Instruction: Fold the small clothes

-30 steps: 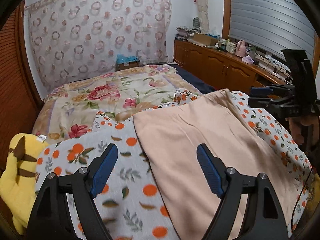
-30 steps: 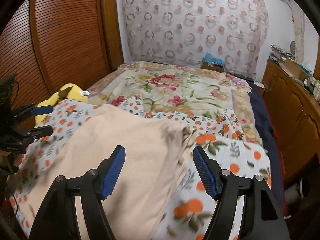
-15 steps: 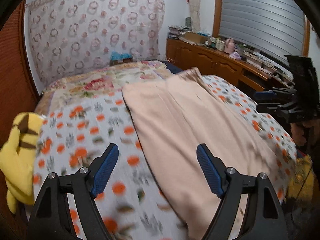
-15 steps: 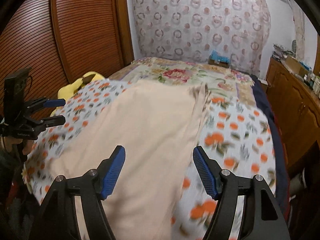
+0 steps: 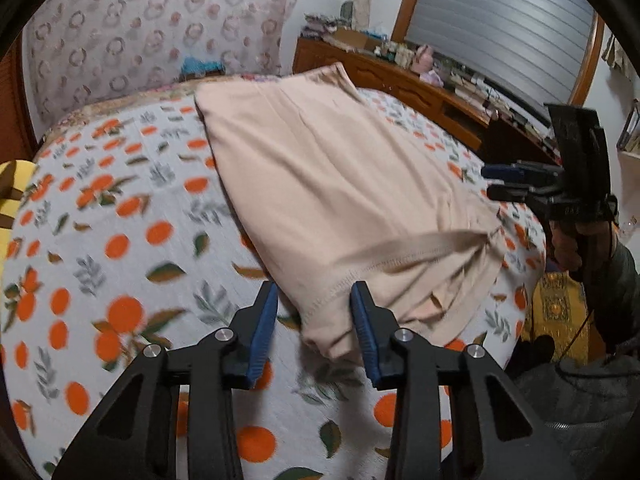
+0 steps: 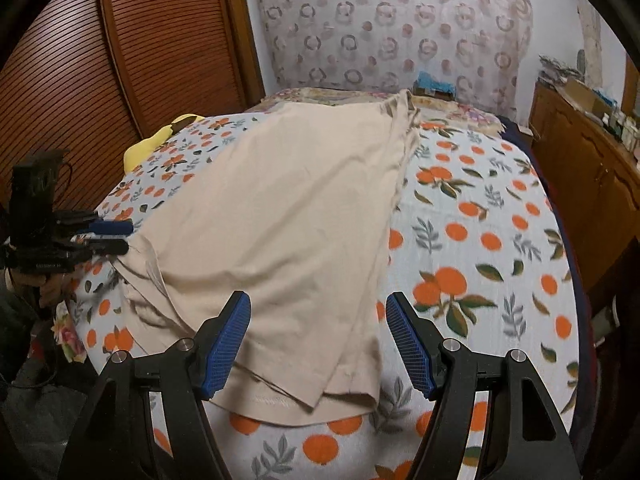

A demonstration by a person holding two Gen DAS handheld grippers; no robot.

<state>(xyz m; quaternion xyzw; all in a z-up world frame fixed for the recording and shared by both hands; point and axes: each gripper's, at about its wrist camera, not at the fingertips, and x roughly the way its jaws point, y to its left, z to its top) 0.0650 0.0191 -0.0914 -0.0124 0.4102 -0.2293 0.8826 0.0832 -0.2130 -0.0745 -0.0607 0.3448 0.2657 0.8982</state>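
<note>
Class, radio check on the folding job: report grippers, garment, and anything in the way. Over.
Left hand-held gripper closing around the beige garment hem, pads not yet pressing. Right hand-held gripper open above its near corner. Garment flat on orange-print sheet. Nothing blocking.

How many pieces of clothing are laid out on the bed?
1: a beige, soft knit garment lies spread lengthwise over the orange-print sheet, its near hem by both grippers. More could be hidden under it; I cannot tell.

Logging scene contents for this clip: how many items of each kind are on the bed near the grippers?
Beige knit garment: 1
Orange-print white sheet: 1
Yellow plush toy: 1
Handheld grippers: 2, left and right
Total: 5
</note>
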